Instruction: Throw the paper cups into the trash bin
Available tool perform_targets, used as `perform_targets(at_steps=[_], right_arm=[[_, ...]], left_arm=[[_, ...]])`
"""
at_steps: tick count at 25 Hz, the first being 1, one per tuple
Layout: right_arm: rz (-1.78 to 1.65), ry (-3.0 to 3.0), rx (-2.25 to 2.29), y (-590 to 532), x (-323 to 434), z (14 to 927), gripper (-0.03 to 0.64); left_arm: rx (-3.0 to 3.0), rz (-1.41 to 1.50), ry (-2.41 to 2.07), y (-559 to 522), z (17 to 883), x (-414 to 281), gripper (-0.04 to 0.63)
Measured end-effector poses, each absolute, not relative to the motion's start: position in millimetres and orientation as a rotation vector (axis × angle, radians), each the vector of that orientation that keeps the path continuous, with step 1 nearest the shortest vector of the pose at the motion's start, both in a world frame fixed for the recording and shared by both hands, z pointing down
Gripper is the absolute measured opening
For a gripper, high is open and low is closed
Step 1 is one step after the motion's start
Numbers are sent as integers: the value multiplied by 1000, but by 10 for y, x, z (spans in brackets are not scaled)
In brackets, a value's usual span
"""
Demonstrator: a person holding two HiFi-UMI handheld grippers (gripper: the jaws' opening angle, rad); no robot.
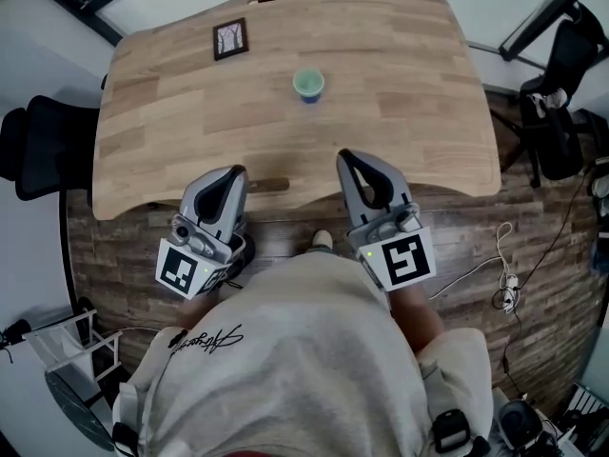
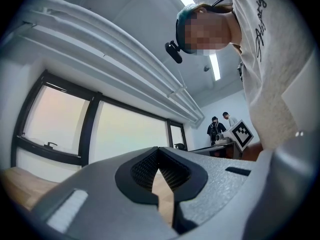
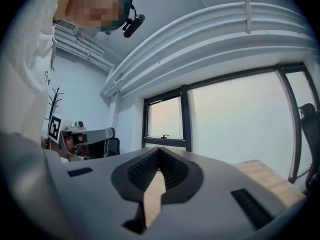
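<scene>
Green paper cup [image 1: 308, 85] sits well beyond the left claw [image 1: 235, 172] and right claw [image 1: 343, 156], both closed, empty.

Green paper cup [image 1: 308, 85], pale wood-grain table [image 1: 409, 93], black picture frame [image 1: 230, 39], brown plank floor [image 1: 533, 246], beige sweatshirt [image 1: 304, 350]

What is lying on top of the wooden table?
A green paper cup stands near the middle; a small dark frame lies far left. The left gripper and right gripper hide parts of the table at its near edge.

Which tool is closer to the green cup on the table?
Right. The right tool is near the table edge, slightly right of the cup; the left tool is farther off, to its left.
</scene>
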State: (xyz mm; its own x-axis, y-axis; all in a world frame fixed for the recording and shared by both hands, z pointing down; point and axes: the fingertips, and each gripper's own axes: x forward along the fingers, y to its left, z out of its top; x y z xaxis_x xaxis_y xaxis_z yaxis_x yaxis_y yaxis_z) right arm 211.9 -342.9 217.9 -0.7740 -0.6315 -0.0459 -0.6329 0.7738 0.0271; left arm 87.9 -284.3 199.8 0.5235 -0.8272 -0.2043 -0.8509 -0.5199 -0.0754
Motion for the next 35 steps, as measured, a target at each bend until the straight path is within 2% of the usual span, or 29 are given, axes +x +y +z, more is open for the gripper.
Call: perform_targets(at_steps=[7, 35], right_arm=[[-37, 2980, -999, -3569, 2103, 2339, 11], [-86, 3060, -979, -3903, 1835, 2962, 23]], left_arm=[[-2579, 215, 1471, -2950, 2091, 862, 3], [-2597, 218, 1587, -2885, 2481, 647, 3]])
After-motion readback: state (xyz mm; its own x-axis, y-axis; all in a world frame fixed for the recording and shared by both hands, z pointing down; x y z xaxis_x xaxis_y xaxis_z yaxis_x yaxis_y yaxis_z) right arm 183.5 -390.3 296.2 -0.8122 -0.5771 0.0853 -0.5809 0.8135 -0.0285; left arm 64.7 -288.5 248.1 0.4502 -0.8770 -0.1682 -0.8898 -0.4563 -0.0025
